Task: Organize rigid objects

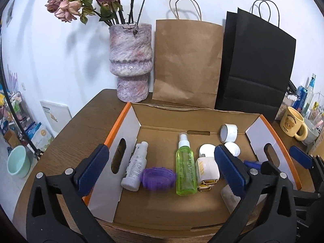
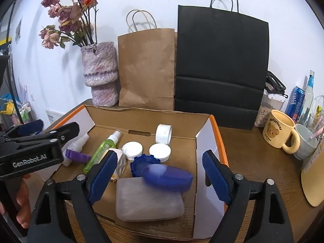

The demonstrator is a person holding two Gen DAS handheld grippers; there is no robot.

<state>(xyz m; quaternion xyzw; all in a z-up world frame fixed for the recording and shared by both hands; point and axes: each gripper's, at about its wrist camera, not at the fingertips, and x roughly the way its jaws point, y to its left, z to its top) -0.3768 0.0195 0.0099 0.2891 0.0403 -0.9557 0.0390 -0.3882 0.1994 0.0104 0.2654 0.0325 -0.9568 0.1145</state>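
Hovering over a cardboard box (image 1: 182, 208) on the wooden table (image 2: 253, 158), both grippers stand with jaws spread and nothing clamped. Between the left gripper (image 1: 162, 166)'s blue pads lie a white bottle (image 1: 135, 168), a blurred purple cap (image 1: 159, 179), a green spray bottle (image 1: 185, 170) and a small white-and-gold bottle (image 1: 206, 172), side by side on the box floor. Under the right gripper (image 2: 160, 176) a blurred blue lid (image 2: 170, 177) sits over a frosted case (image 2: 147, 200), pads clear of it. Two white lids (image 2: 145, 150) and a tape roll (image 2: 163, 133) lie farther back. Behind the box stand a vase (image 1: 131, 60), a brown bag (image 1: 186, 60) and a black bag (image 1: 257, 64); a yellow mug (image 2: 280, 131) sits off right.
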